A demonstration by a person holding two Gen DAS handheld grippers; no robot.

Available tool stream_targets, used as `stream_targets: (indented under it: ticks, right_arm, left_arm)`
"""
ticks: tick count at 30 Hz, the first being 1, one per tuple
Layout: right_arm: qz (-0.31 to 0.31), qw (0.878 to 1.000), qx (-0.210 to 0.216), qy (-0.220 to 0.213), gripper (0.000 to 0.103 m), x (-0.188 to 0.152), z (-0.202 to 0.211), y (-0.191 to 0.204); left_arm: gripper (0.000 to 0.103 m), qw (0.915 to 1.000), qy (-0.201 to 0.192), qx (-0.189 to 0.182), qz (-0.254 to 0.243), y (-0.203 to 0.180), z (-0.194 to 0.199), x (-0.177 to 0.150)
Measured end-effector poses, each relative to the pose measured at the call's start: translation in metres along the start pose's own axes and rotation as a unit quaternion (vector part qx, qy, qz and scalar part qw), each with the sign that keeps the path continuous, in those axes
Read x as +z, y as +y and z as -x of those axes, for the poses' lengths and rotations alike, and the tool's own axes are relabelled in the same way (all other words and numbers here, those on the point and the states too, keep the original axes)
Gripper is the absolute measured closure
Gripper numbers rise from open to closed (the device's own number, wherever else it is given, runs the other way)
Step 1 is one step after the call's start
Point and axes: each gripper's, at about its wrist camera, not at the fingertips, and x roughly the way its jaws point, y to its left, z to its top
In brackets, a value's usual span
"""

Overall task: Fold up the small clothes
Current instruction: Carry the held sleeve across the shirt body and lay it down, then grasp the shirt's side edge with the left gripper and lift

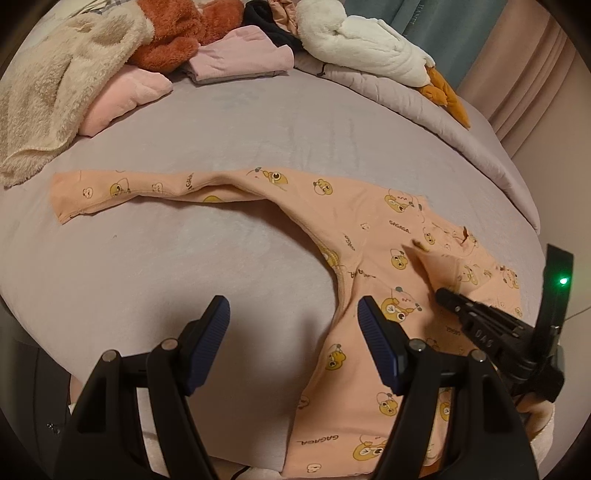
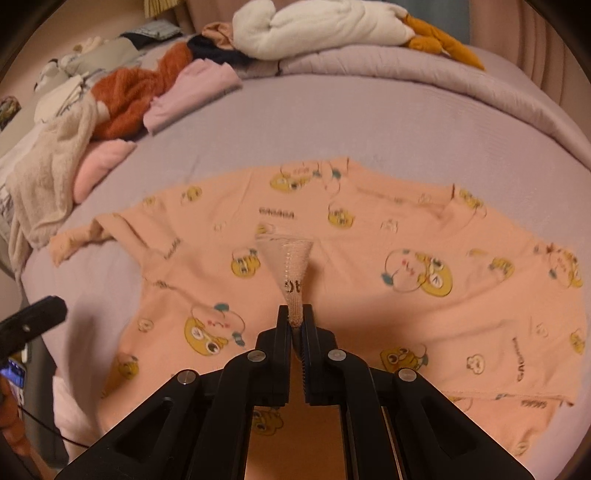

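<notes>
While our right gripper [image 2: 296, 317] pinches the shirt's [image 2: 332, 258] sleeve and our left gripper [image 1: 293, 325] hovers open, we lay that sleeve flat across the body.

Lilac bed sheet [image 1: 221, 140] covers the bed. Along the far edge, a pile: cream fleece blanket [image 1: 48, 85] at left, draped over a pink folded item [image 1: 122, 96]; rust-orange fuzzy item [image 1: 177, 33] behind it; folded pale-pink garment [image 1: 240, 55] beside that, touching a black item [image 1: 266, 18]. White plush [image 1: 354, 40] with orange feet [image 1: 443, 92] lies on a rolled lilac quilt [image 1: 424, 110] at right. Teal curtain [image 1: 399, 14] and pink curtain [image 1: 535, 74] hang behind the bed.
</notes>
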Motion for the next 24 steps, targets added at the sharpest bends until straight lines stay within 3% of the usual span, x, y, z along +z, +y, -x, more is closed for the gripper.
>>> stream_targets:
  ticks: [4,9,11,13,14,19,24]
  right_arm:
    - [0.001,1.000,-0.002,0.016,0.096,-0.004,-0.006,0.000]
    - [-0.014,1.000,0.002,0.010,0.088,-0.003,0.004,-0.001]
    - [-0.008,1.000,0.002,-0.008,0.079,-0.002,0.016,0.000]
    - [-0.007,1.000,0.002,-0.027,0.053,-0.001,0.028,-0.002]
    - [-0.011,0.999,0.003,-0.039,0.050,-0.001,0.035,-0.004]
    - [-0.045,0.997,0.006,-0.069,0.045,0.002,0.058,-0.025]
    - [-0.086,0.993,-0.051,-0.058,0.042,-0.001,0.046,-0.051]
  left_arm:
    - [0.031,1.0000,0.002,0.000,0.004,0.002,-0.002,0.000]
    - [0.031,1.0000,0.003,-0.001,0.003,0.003,-0.002,-0.001]
    - [0.031,1.0000,0.002,0.001,0.003,0.004,-0.002,0.000]
    - [0.031,1.0000,0.003,0.002,0.004,0.005,-0.002,0.000]
    - [0.031,1.0000,0.003,0.000,0.004,0.005,-0.002,0.000]
    - [0.031,1.0000,0.003,-0.005,0.001,0.004,-0.005,0.000]
    - [0.030,0.9998,0.013,-0.015,-0.001,-0.001,-0.012,0.001]
